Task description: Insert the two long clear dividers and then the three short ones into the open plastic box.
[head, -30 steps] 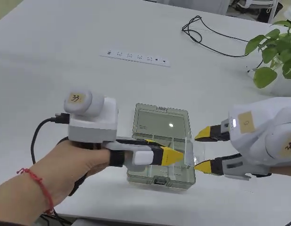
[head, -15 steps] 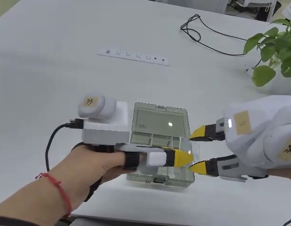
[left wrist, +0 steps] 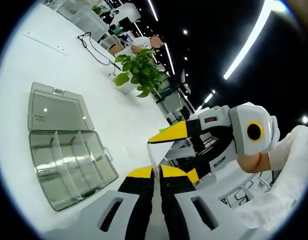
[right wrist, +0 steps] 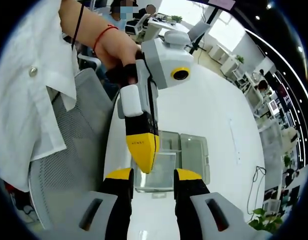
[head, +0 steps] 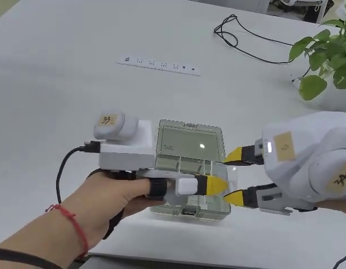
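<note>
Clear divider (right wrist: pixel 161 175) clamped in left gripper (left wrist: pixel 154 171), centre-right of head view at the box (left wrist: pixel 46 187) right edge; right gripper (head: pixel 233 175) wide open around it. Long dividers (left wrist: pixel 60 165) look seated already; short ones prob. left to do.

Glossy clear plastic box (head: pixel 189 147), matt white table (head: pixel 77 73)
</note>
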Motion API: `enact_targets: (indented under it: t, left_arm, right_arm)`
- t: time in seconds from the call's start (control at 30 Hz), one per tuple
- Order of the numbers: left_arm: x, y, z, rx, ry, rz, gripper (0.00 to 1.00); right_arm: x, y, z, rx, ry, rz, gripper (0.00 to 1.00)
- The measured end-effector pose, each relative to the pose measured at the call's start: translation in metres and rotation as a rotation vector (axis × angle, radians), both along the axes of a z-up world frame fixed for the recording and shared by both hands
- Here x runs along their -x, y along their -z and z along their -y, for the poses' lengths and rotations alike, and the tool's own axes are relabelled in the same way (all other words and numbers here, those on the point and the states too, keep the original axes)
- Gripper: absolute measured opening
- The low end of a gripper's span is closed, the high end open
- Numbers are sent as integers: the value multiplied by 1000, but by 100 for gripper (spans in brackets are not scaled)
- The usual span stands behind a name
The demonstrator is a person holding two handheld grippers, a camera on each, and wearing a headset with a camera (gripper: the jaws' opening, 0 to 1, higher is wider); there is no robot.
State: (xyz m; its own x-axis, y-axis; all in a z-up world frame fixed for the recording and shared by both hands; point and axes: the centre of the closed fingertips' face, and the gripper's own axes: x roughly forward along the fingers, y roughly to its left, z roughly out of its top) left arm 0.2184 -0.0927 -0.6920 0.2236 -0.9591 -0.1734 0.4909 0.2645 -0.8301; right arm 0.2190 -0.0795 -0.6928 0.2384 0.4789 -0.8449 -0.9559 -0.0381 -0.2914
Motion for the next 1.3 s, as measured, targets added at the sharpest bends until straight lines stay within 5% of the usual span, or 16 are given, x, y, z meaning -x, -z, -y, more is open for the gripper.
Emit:
enact_targets:
  t: [0.57,0.83,0.97,1.03,1.1,1.3]
  left_arm:
    - [0,2,-1,16,-37,-43,0]
    - [-1,2,0,6,-22,-5,0]
    - [0,5,-1,-40,20,95,0]
    - [1,5,-1,-65,45,180,0]
    - [4,3,-1,-73,63,219,0]
    - [11,2,0,-106,156,420,0]
  right_arm:
    - [0,1,-1,7,-5,18,33]
    - [-1,-4,-2,-15,8,3,36]
    - [-2,-10,1,-49,31,-36,36]
    - [-3,-12,2,-65,39,-49,35]
    - [-3,-15,3,-83,50,-76,34]
    - [5,-23,3,-153,44,-195,28]
